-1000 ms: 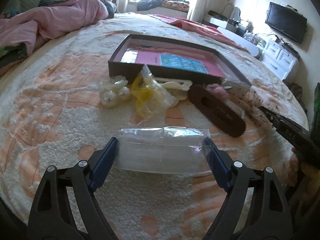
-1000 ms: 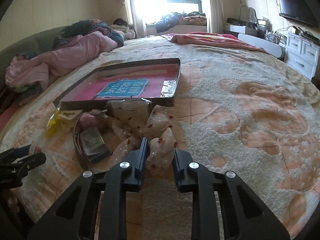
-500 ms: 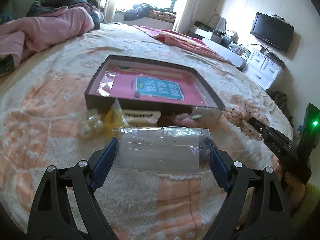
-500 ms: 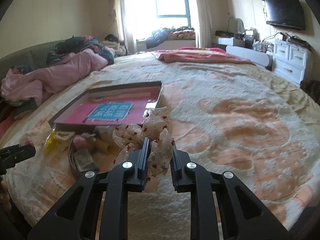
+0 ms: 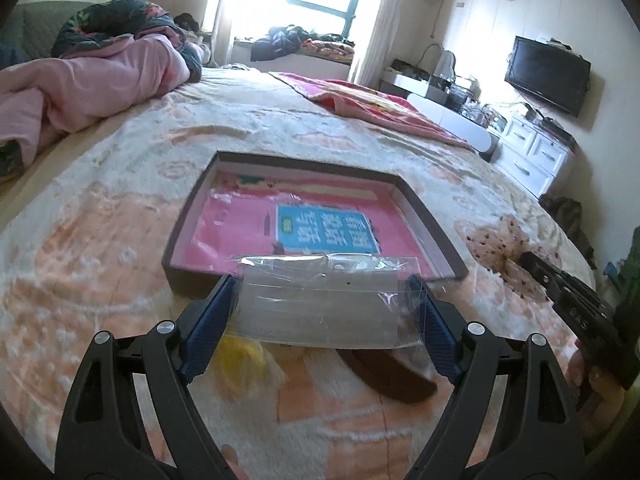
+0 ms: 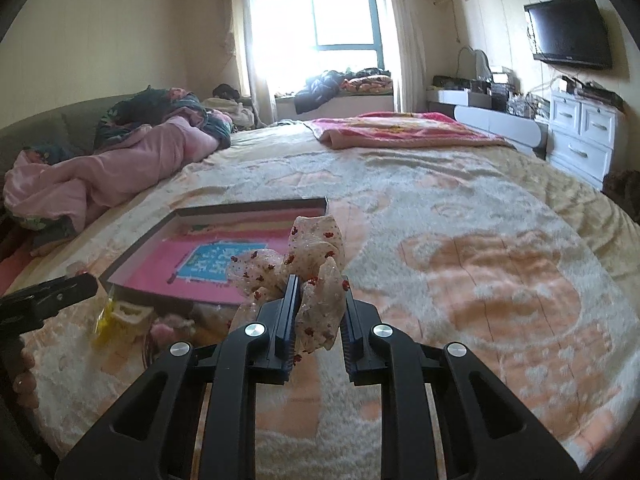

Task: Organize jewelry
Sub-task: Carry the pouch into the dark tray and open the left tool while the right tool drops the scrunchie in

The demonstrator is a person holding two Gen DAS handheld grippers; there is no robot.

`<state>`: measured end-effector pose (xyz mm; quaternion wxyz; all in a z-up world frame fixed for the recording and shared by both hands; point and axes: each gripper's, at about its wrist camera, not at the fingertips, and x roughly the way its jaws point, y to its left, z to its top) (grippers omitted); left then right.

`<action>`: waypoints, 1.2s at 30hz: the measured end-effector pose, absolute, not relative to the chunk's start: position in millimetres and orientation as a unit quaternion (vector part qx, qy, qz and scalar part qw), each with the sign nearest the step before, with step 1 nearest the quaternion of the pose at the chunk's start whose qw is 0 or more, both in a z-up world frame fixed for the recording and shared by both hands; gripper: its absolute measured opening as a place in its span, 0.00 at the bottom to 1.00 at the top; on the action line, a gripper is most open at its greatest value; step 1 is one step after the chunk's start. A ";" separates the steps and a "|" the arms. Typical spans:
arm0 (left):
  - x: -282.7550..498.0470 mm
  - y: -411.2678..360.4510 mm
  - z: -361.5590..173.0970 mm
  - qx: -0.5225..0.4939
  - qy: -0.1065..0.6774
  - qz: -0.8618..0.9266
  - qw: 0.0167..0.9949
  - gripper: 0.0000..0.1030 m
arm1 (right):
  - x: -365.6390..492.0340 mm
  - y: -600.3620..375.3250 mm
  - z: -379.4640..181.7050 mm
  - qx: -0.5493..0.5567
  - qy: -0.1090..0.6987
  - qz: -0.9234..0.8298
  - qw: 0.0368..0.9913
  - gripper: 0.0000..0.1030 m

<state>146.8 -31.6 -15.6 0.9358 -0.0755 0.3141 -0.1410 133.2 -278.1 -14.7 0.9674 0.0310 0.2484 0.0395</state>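
Left claw (image 5: 322,308) clamps my clear bag (image 5: 320,300) by its ends, long axis crosswise, just short of the box (image 5: 424,216) straight ahead.

Right claw (image 6: 316,320) pinches the bow (image 6: 308,264); box (image 6: 248,210) lies ahead-left, nearer my left.

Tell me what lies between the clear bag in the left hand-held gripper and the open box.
Nothing visible does. The clear plastic bag hangs in the left hand-held gripper, at the near wall of the shallow box, whose pink-lined inside lies open. The yellow packet lies below on the bed.
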 end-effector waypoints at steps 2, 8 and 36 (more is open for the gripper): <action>154.5 -28.5 -14.0 -0.078 0.311 -0.138 0.937 0.74 | 138.3 -275.7 -12.6 0.029 0.246 0.044 0.968 0.18; 177.3 -24.2 -13.4 -0.069 0.307 -0.122 0.941 0.74 | 164.4 -266.8 -8.0 0.028 0.249 0.059 0.966 0.18; 236.7 -22.7 -52.1 -0.043 0.360 -0.105 0.926 0.75 | 241.0 -234.5 -48.1 0.024 0.314 0.067 0.947 0.19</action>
